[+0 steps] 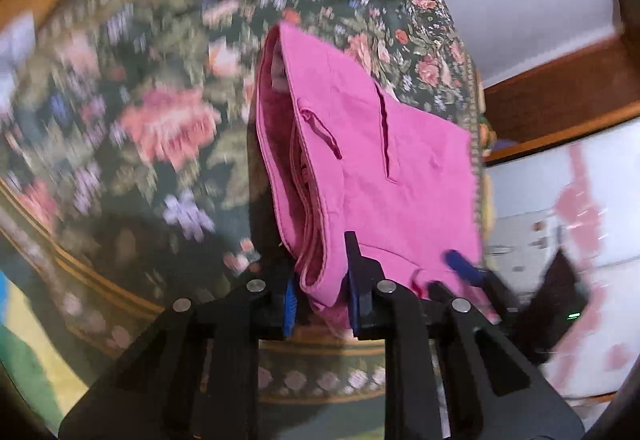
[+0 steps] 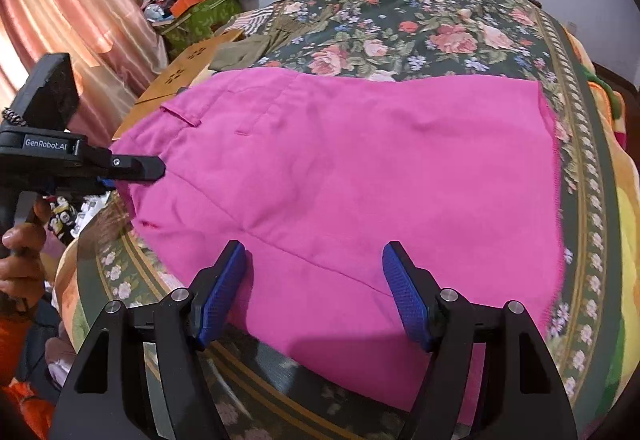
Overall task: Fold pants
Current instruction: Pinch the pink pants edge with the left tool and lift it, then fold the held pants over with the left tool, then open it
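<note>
Pink pants (image 2: 340, 179) lie spread on a dark floral bedspread (image 2: 420, 27), folded over, with the waistband and belt loop at the left. My left gripper (image 1: 322, 294) is shut on the waistband edge of the pants (image 1: 360, 159) and holds it bunched between its blue pads. The left gripper also shows in the right wrist view (image 2: 138, 169), at the pants' left edge, in a hand. My right gripper (image 2: 314, 290) is open and empty, its blue pads (image 2: 222, 292) just above the near part of the pants.
An olive garment (image 2: 256, 43) lies on the bed beyond the pants. A pile of boxes and clutter (image 2: 192, 3) stands at the back left by a pink curtain (image 2: 80, 11). The bed edge runs close below the grippers.
</note>
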### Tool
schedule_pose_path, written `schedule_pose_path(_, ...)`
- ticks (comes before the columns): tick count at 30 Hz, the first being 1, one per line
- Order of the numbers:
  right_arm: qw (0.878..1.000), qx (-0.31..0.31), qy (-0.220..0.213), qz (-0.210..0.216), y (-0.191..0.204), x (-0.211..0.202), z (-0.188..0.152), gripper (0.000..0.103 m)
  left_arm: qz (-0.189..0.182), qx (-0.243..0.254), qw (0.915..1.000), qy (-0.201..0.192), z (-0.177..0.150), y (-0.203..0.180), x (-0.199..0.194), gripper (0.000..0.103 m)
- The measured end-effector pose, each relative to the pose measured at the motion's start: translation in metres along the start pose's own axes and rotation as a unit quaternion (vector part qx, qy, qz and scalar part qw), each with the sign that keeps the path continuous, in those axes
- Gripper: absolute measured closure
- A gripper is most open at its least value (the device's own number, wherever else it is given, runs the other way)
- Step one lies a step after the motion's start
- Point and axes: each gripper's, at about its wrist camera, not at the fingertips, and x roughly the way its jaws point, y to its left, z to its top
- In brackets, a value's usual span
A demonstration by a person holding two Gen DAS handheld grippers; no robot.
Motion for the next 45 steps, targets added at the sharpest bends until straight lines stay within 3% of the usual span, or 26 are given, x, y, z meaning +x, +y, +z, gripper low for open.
schedule_pose_path(3, 1.000, 0.003, 0.000, -0.022, -0.008, -0.007, -0.006, 0.036, 0.058, 0.056, 0.9961, -0.036, 0.000, -0.013, -0.008, 0.083)
schedule_pose_path(6, 0.999, 0.004, -0.004, -0.034, -0.016, -0.015, -0.014, 0.036, 0.108, 0.106, 0.9862, -0.066, -0.003, -0.024, -0.015, 0.083)
schedule_pose_path(9, 0.999, 0.006, -0.007, -0.048, -0.021, -0.022, -0.020, 0.036, 0.176, 0.153, 0.9664, -0.108, -0.007, -0.035, -0.022, 0.083)
schedule_pose_path(11, 0.998, 0.009, -0.007, -0.055, -0.023, -0.025, -0.025, 0.036, 0.198, 0.168, 0.9578, -0.123, -0.008, -0.036, -0.028, 0.083)
schedule_pose_path(14, 0.998, 0.023, -0.013, -0.053, -0.029, -0.030, -0.031, 0.036, 0.204, 0.185, 0.9522, -0.132, -0.008, -0.042, -0.032, 0.083)
schedule_pose_path(17, 0.998, 0.031, -0.020, -0.049, -0.031, -0.031, -0.034, 0.036, 0.219, 0.223, 0.9374, -0.154, -0.012, -0.063, -0.033, 0.083)
schedule_pose_path(19, 0.998, 0.032, -0.022, -0.049, -0.032, -0.031, -0.034, 0.036, 0.213, 0.244, 0.9316, -0.165, -0.016, -0.081, -0.036, 0.084)
schedule_pose_path(23, 0.998, 0.037, -0.025, -0.044, -0.033, -0.032, -0.035, 0.036, 0.184, 0.277, 0.9277, -0.170, -0.015, -0.119, -0.039, 0.084)
schedule_pose_path(28, 0.996, 0.065, -0.042, -0.035, -0.039, -0.048, -0.034, 0.036, 0.114, 0.299, 0.9361, -0.146, -0.013, -0.162, -0.031, 0.085)
schedule_pose_path(31, 0.994, 0.073, -0.064, -0.047, -0.045, -0.067, -0.034, 0.036, 0.093, 0.314, 0.9358, -0.130, -0.017, -0.186, -0.017, 0.085)
schedule_pose_path(34, 0.992, 0.080, -0.077, -0.060, -0.052, -0.081, -0.036, 0.036, 0.076, 0.333, 0.9344, -0.101, -0.022, -0.204, 0.003, 0.085)
schedule_pose_path(42, 0.986, 0.114, -0.085, -0.084, -0.076, -0.101, -0.048, 0.036, 0.027, 0.317, 0.9476, 0.028, -0.031, -0.212, 0.076, 0.085)
schedule_pose_path(45, 0.985, 0.121, -0.086, -0.085, -0.079, -0.104, -0.053, 0.036, 0.026, 0.318, 0.9459, 0.060, -0.038, -0.212, 0.097, 0.085)
